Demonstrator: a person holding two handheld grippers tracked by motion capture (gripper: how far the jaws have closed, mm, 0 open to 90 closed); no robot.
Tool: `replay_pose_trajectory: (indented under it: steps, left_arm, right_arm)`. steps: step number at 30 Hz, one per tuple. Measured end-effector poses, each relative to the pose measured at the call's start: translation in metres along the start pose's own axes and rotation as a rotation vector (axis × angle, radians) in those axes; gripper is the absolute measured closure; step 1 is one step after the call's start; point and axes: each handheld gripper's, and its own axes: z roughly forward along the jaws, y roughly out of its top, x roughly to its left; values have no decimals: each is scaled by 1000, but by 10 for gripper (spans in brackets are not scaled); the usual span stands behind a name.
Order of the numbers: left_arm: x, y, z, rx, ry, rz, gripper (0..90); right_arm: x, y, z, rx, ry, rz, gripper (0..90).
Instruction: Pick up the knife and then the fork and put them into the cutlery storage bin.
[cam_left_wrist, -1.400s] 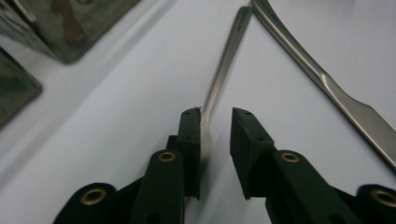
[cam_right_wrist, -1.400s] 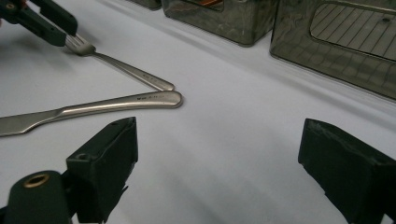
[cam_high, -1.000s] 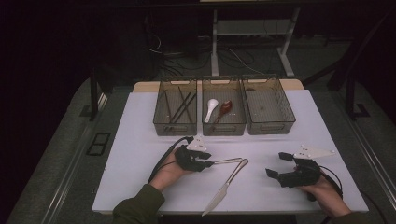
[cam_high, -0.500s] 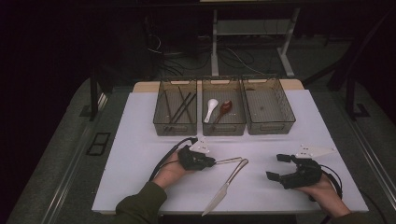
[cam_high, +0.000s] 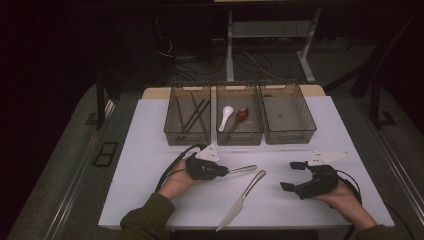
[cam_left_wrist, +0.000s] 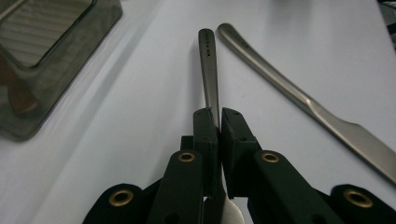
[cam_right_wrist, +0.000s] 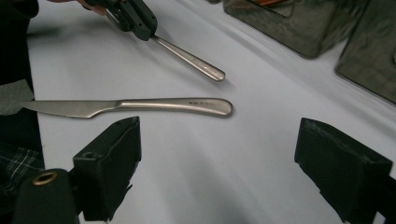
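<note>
A: On the table, mid-front; left tongs (cam_high: 226, 171) have just been closing and now pinch a steel utensil (cam_high: 243, 169) near its head end; handle sticks out toward the knife (cam_high: 242, 198); bowl or tines hidden under the tongs, can't tell which.

B: Grip look solid?

A: Left gripper view shows the pads (cam_left_wrist: 205, 128) tight on the narrow neck (cam_left_wrist: 211, 100); thin smooth metal, small contact patch; my guess is it could pivot or slip on the lift.

B: Right side?

A: Right tongs (cam_high: 295, 176) spread wide, nothing between them, resting near the right edge; knife lies loose just beside the held handle, the two not touching.

B: Other risks?

A: Swinging the long handle low could clip the knife and skid it; three trays (cam_high: 240, 138) sit behind; the middle one holds a white spoon (cam_high: 225, 117) and a brown one (cam_high: 239, 118); handle could catch a tray rim on the way in if carried too flat.
</note>
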Motion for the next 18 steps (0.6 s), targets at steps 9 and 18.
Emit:
replay_pose_trajectory:
  steps: [9,18]
  left_arm:
    - [-14,15,0,-17,-40,59,841]
    - [-29,30,1,-37,-92,126,840]
  right_arm:
    - [2,21,11,47,65,-63,145]
    - [9,42,31,122,171,-154,235]
